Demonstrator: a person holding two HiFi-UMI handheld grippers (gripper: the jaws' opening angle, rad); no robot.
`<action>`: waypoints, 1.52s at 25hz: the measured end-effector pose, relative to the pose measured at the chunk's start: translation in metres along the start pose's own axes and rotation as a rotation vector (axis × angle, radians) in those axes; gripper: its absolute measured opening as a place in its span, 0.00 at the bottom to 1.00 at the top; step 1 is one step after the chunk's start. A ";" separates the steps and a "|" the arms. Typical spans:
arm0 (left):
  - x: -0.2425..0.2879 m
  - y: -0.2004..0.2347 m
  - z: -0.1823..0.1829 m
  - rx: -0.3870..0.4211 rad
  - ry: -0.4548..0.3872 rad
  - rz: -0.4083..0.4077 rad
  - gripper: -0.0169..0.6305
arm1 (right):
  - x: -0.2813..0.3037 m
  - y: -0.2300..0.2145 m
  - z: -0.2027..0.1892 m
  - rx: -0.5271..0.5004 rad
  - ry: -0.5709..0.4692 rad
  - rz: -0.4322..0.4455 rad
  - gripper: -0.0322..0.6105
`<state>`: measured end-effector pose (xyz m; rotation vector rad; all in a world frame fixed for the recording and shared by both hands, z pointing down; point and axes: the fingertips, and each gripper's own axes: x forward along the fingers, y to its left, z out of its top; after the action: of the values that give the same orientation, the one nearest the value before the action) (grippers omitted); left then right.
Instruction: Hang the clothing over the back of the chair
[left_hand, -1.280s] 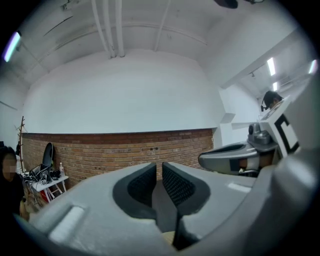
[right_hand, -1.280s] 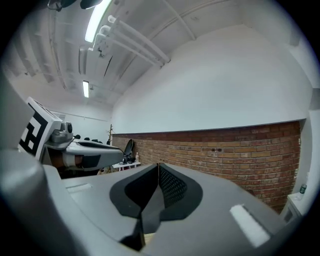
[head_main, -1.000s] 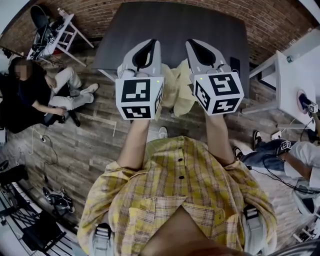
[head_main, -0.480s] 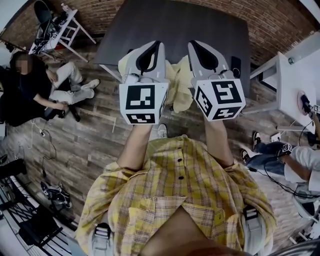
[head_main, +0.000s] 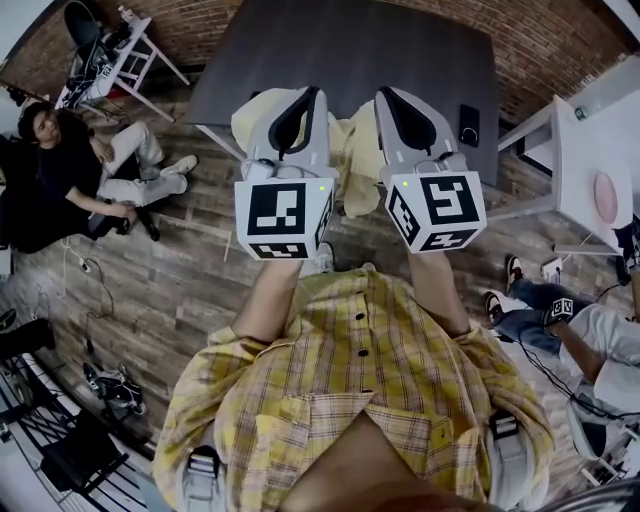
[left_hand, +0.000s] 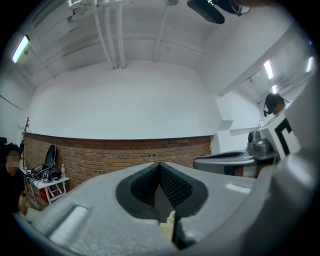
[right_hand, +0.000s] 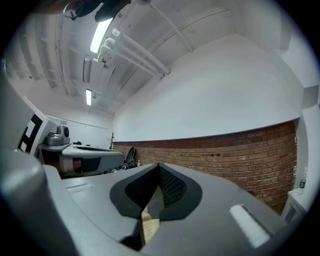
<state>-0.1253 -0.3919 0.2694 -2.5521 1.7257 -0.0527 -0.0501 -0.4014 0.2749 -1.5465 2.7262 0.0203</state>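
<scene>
pale yellow clothing (head_main: 352, 168), dark grey table (head_main: 350, 50), red-brown brick wall (head_main: 545, 45), yellow checked shirt (head_main: 360, 370), grey-brown plank floor (head_main: 170, 280)

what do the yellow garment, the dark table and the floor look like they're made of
Yellow garment: soft woven cloth, possibly cotton; it folds and hangs limp, with no sheen.
Dark table: smooth matte top, maybe laminate or painted wood; no grain shows.
Floor: wood or wood-look planks, with visible seams and streaky grain and a dull finish.
</scene>
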 end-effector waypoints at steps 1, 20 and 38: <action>-0.001 -0.001 -0.001 -0.002 -0.003 -0.001 0.03 | -0.001 0.000 -0.001 0.000 -0.001 -0.002 0.05; -0.019 -0.027 -0.029 0.010 0.013 0.013 0.03 | -0.029 0.007 -0.029 -0.007 -0.007 -0.046 0.05; -0.024 -0.041 -0.060 -0.001 0.026 0.021 0.03 | -0.040 0.007 -0.054 -0.008 -0.008 -0.055 0.05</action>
<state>-0.1000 -0.3558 0.3319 -2.5451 1.7616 -0.0844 -0.0356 -0.3643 0.3291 -1.6195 2.6791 0.0378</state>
